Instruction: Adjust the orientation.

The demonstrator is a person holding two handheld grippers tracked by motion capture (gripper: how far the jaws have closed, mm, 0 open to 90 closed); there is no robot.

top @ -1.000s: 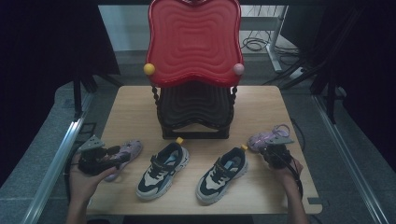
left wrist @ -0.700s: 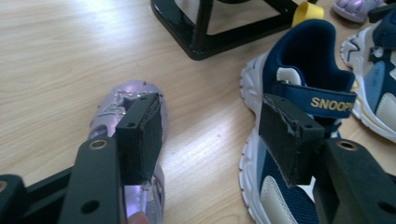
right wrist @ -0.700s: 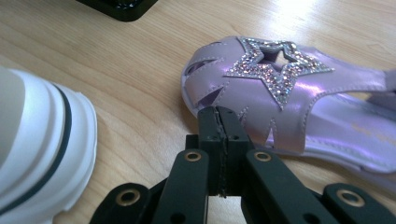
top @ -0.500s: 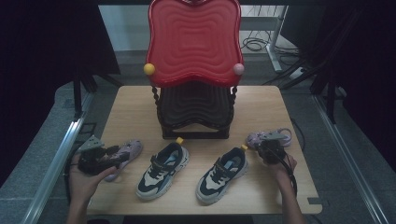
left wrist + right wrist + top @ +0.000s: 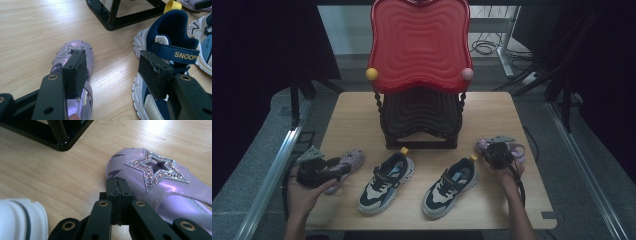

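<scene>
Right gripper, jaws pressed together and empty, rests against the purple sandal at the table's right edge. Left gripper, jaws spread, sits over the other sandal. Likely light, glossy, slippery; strap offers best hold.

1. Two purple sandals: one at the table's left, one at its right.
2. Two navy-and-white Snoopy sneakers: left, right.
3. One black shoe rack with a red top.
4. One wooden table.
</scene>
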